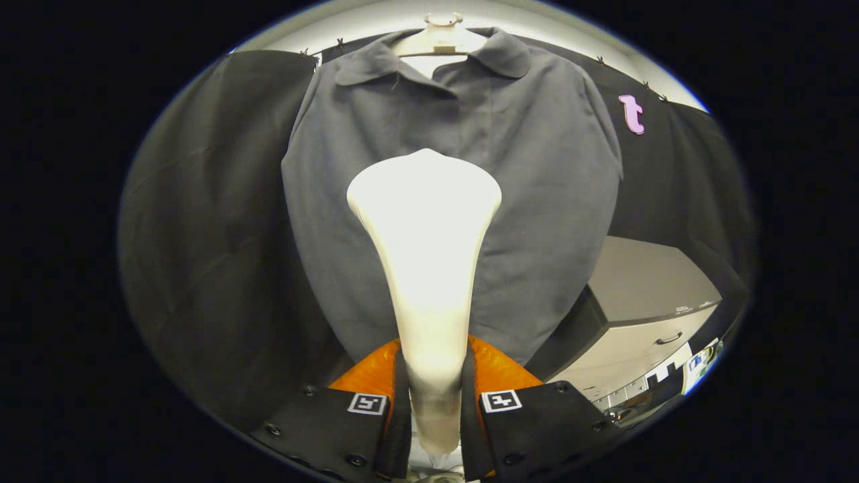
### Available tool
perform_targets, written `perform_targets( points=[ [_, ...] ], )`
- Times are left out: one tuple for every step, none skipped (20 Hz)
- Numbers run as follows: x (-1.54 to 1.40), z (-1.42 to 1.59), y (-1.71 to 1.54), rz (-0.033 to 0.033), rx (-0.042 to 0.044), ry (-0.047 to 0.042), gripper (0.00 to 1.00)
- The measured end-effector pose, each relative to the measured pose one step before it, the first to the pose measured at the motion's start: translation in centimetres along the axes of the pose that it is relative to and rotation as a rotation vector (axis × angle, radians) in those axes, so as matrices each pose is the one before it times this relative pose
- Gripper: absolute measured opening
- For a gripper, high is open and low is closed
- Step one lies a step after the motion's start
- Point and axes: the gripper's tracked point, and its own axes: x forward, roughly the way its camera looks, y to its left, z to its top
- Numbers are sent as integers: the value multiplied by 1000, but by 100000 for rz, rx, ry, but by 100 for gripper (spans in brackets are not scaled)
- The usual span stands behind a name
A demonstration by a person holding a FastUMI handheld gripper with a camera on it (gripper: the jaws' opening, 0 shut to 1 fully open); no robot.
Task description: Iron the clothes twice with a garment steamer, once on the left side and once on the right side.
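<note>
Gripper (435,376) is clamping both fingers tight on the steamer (425,228) handle, pointing its head straight up at the shirt's (537,201) middle.

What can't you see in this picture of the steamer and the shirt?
- Gripper view: the steamer, clamped in the gripper's jaws, covers the shirt's middle front.
- Whether the steamer head touches the cloth: its face points away.
- The shirt's hem: hidden behind the jaws.
- The cabinet: partly behind the shirt.

The steamer (425,268) stands between the gripper (433,402) fingers, before the hung shirt (537,168).
</note>
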Motion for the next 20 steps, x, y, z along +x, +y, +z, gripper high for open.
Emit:
perform_targets(
  points=[
    [-486, 1074, -819, -700, 771, -2092, 38],
    [-423, 1261, -740, -1045, 949, -2394, 38],
    [-436, 1119, -837, -1128, 1011, -2380, 37],
    [-379, 1028, -848, -1051, 1202, -2131, 37],
    [-445, 1160, -794, -1008, 1096, -1964, 37],
    [-382, 1298, -712, -1128, 1089, -2022, 37],
    [-395, 1028, -1010, -1351, 802, -1843, 37],
    [-385, 861, -982, -1393, 774, -1592, 37],
    [-609, 531, -1174, -1182, 703, -1462, 37],
    [-275, 542, -966, -965, 634, -1184, 37],
    [-306, 876, -800, -1033, 512, -1298, 37],
    [-268, 520, -657, -1161, 327, -1039, 37],
    [-216, 479, -609, -891, 251, -897, 37],
    [-85, 473, -498, -662, 353, -795, 37],
    [-226, 142, -1001, -459, 109, -623, 37],
    [-92, 143, -956, -208, 22, -467, 37],
    [-71, -48, -719, 83, -15, -208, 37],
    [-142, 174, -222, 162, -335, -393, 37],
    [-28, 275, -67, 311, -339, -663, 37],
    [-87, 311, 27, 182, -195, -508, 37]
  ],
)
